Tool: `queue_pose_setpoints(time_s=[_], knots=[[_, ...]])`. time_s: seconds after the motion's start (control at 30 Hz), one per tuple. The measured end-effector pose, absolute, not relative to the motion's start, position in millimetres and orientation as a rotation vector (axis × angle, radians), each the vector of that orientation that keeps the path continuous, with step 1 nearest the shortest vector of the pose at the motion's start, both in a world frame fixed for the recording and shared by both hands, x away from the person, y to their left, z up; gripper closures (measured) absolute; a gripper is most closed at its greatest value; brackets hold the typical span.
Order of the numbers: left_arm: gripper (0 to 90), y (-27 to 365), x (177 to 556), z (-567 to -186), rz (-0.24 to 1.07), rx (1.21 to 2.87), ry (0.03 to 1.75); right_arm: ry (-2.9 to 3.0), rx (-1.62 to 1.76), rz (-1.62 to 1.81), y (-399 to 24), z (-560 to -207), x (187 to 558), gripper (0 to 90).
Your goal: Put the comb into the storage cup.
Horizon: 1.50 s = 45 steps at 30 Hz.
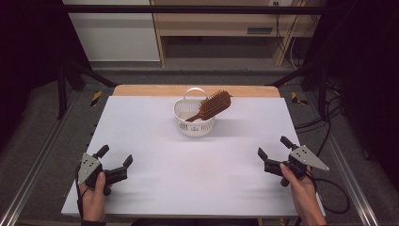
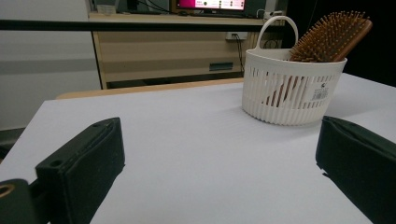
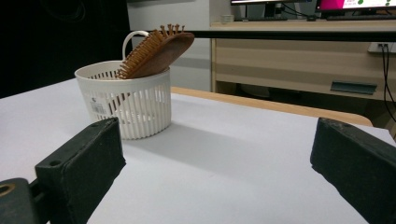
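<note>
The wooden hairbrush [image 1: 212, 104] stands tilted in the white slatted basket [image 1: 193, 126], handle down inside and bristled head leaning out over the rim on the right as the high view has it. The basket sits toward the far middle of the white table [image 1: 188, 179], with a strip of bare wood showing along the table's far edge. Nothing lies between the basket and either gripper; the white surface there is open. The left gripper [image 1: 115, 161] rests low at the near left corner and the right gripper [image 1: 274, 147] at the near right, both well apart from the basket, each with its jaws spread wide and nothing between them. The left gripper view shows the bristles [image 2: 327, 37] facing the camera, a small barcode label [image 2: 320, 92] on the basket's wall and the handle dimly through the slats. The right gripper view shows the smooth wooden back of the brush head [image 3: 163, 49] instead, with the basket's loop handle [image 3: 133, 39] behind it.
</note>
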<state>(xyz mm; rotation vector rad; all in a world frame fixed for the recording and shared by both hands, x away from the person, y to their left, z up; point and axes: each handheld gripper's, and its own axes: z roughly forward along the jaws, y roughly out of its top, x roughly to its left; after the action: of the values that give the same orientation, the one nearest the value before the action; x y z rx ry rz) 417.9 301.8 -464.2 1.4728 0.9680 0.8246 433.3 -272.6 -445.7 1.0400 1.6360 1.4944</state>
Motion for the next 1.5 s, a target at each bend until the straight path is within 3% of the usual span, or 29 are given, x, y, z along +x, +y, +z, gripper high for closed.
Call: queue_pose_setpoints(time_s=[1.5], knots=[[0.9,283.8,411.0,-465.8,0.767,1.540,0.891,1.811,0.932,1.565,-239.6,-461.3,427.9,2.6]])
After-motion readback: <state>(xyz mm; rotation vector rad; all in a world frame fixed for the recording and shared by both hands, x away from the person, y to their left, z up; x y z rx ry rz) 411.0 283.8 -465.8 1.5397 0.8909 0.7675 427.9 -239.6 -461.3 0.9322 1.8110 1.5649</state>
